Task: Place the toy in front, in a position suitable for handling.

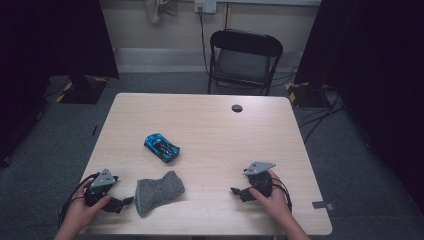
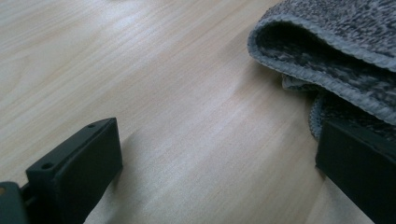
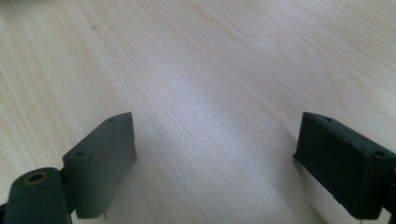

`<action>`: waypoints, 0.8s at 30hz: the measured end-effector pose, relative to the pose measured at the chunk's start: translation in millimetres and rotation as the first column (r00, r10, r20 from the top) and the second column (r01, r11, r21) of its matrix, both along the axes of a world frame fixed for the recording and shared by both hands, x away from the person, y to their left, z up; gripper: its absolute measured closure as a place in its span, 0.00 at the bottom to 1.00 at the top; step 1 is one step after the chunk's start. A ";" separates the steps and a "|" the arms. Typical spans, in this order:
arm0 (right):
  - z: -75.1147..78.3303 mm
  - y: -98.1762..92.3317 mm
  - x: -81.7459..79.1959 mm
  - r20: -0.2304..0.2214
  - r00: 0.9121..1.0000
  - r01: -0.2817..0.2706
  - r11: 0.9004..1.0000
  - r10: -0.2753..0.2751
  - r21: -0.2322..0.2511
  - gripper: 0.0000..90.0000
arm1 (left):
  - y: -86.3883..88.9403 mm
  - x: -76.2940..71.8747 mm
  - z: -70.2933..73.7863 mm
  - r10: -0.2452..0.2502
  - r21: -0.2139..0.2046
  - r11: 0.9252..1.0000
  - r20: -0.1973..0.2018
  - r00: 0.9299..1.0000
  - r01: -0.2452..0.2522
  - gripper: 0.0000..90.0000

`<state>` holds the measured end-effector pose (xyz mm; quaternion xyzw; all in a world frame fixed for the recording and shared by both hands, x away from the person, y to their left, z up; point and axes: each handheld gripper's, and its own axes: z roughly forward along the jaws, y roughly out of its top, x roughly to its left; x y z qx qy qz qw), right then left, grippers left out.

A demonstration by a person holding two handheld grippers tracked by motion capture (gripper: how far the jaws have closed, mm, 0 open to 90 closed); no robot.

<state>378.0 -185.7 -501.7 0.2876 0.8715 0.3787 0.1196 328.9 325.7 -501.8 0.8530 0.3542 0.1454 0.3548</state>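
Left gripper: we saw the left gripper (image 1: 126,202) low over the near left part of the wooden table (image 1: 210,120), held in the person's left hand (image 1: 82,212), its tips pointing toward the cloth.
Left jaws: in the left gripper view we found them released and spread wide, bare wood between them; the jaw on that view's right sat right at the cloth's hem, and we could not tell whether it touched.
Grey cloth: we saw the grey cloth (image 1: 158,192) lying crumpled on the table just beside the left gripper's tips, near the front edge; in the left gripper view its folded edge (image 2: 327,51) showed a stitched hem and a dark hollow under the fold.
Toy car: we noted a blue and black toy car (image 1: 162,147) standing on the table beyond the cloth, set at a slant, apart from the cloth and well apart from both grippers.
Right gripper: we saw the right gripper (image 1: 234,191) low over the near right part of the table, held in the person's right hand (image 1: 267,192), tips pointing toward the middle, well apart from the cloth.
Right jaws: in the right gripper view we found them released and wide apart, gripping nothing, with plain wood grain (image 3: 210,93) between them.
Beyond the table: we saw a black folding chair (image 1: 245,59) on the grey floor behind the far edge.
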 end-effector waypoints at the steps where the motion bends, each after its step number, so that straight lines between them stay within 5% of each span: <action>1: 0.0 -0.1 0.0 0.000 1.000 -0.001 1.000 0.001 -0.001 0.13 | 0.0 0.0 0.0 0.000 0.000 1.000 0.000 1.000 0.000 0.00; 24: 5.0 4.4 5.1 -0.034 0.999 0.029 1.000 -0.029 0.003 0.14 | 0.1 0.2 0.0 -0.002 -0.001 1.000 0.000 1.000 0.002 0.00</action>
